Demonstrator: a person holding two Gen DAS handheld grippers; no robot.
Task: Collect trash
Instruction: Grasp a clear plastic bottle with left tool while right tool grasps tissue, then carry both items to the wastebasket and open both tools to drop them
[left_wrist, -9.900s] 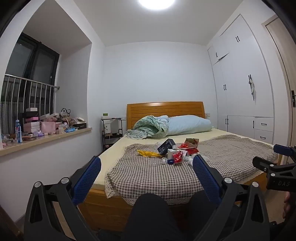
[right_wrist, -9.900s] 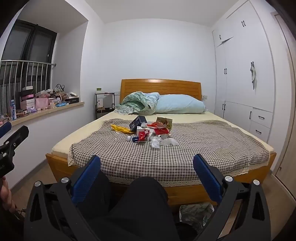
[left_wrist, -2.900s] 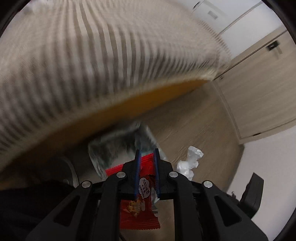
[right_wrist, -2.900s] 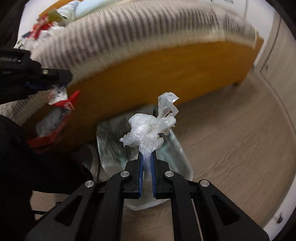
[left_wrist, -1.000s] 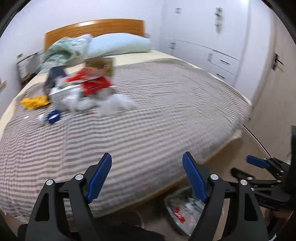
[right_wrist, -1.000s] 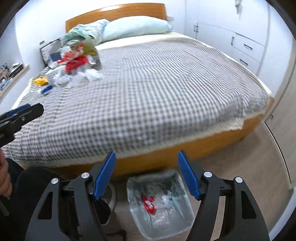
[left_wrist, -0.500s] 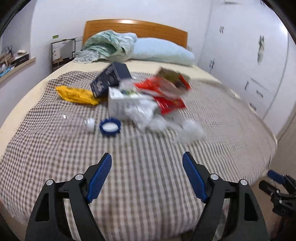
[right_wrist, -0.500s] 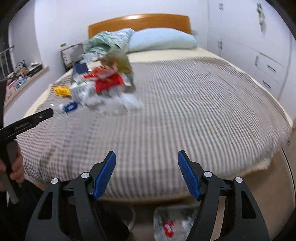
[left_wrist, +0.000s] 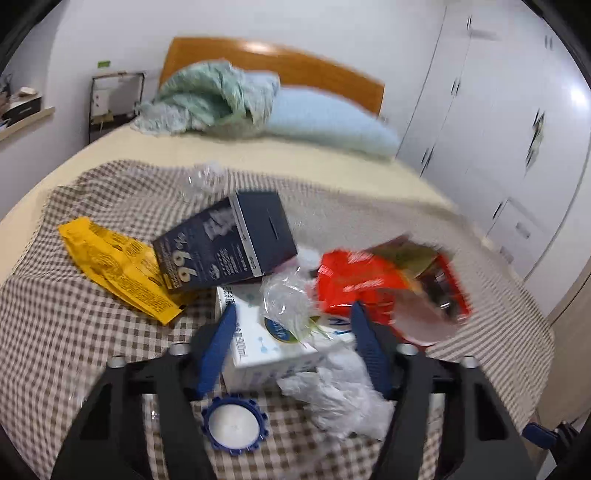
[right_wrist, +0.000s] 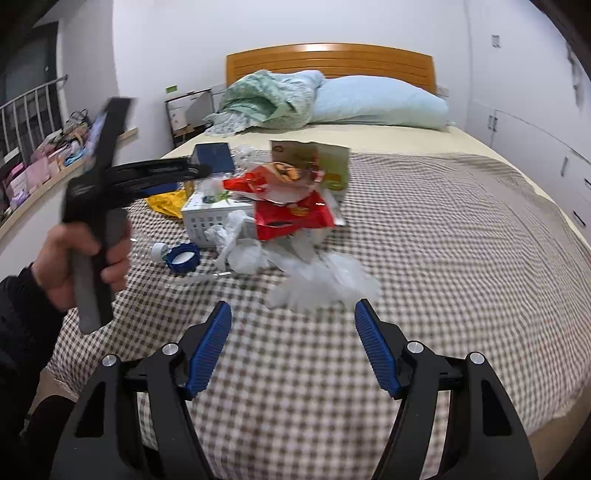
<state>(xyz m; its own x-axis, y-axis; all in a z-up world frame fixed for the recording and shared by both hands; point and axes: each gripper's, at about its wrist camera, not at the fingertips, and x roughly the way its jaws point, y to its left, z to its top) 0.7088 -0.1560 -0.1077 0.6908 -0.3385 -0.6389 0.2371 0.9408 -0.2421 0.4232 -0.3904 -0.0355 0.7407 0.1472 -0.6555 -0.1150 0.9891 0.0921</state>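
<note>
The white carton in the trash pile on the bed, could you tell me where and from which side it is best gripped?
Probably across its two long side walls, coming down from the near side. The white carton lies flat with one end toward the left gripper, whose jaws, just closing, already straddle it. A crumpled clear bag sits on top, so grip low, near the closest end.

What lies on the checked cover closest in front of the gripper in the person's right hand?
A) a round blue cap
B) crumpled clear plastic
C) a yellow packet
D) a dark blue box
B: in the right wrist view the crumpled clear plastic lies just ahead of the right gripper, whose jaws stand open; the rest of the heap sits farther back.
</note>
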